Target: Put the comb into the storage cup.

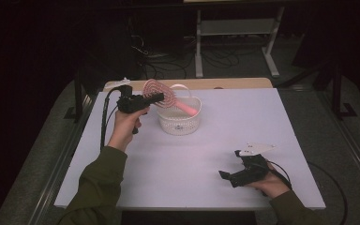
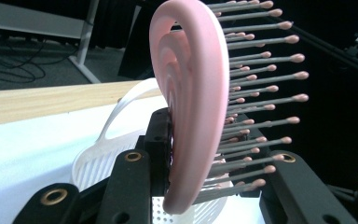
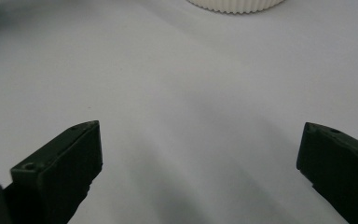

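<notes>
Dim room, lit table, soft close-ups

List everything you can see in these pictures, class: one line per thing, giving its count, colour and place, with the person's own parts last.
hairbrush: one, pink with grey bristles, held over the basket, handle dipping into it.
basket: one, white, with a handle, on the table's far left.
table: one, white top with a wooden far edge, centre.
frame: one, white metal, on the floor behind the table.
cables: several, dark, on the floor behind.
left gripper: one, black, fingers shut on the hairbrush.
right gripper: one, black, fingers open, low over the table's near right.
sleeves: two, olive green, bottom edge.
</notes>
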Demonstrator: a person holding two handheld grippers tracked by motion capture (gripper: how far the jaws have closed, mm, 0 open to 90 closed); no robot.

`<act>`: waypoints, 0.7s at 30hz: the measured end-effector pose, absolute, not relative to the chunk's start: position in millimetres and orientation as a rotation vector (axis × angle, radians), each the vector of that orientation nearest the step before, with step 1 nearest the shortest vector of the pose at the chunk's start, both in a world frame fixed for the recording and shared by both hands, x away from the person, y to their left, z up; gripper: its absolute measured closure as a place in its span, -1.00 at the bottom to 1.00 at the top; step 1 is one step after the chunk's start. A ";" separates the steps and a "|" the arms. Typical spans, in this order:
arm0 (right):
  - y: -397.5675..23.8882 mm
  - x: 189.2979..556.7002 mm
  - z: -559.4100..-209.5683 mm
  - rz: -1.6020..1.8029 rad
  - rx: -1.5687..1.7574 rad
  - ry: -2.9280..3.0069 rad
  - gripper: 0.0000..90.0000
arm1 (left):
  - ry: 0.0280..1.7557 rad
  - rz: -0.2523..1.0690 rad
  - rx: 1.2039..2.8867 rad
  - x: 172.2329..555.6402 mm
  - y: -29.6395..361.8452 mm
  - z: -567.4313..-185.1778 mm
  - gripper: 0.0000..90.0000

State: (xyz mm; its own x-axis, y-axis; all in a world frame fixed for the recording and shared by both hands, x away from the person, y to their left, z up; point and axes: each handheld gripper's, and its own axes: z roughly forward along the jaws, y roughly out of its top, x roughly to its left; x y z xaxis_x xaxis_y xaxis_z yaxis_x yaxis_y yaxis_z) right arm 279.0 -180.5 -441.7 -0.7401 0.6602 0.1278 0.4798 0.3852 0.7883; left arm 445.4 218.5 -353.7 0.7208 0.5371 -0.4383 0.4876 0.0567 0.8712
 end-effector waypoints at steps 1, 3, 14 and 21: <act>-180.5 279.0 -441.7 1.280 1.018 2.435 -1.00 | 0.857 0.046 1.576 445.4 218.5 -353.7 0.45; -180.4 279.0 -441.7 1.280 1.016 2.435 -1.00 | 0.865 0.045 1.577 446.5 218.3 -356.3 0.45; -180.1 278.8 -441.4 1.281 1.018 2.436 -1.00 | 0.897 0.041 1.607 449.7 211.8 -368.4 0.44; -180.2 278.7 -441.3 1.282 1.016 2.436 -1.00 | 0.905 0.043 1.621 451.0 206.7 -371.7 0.44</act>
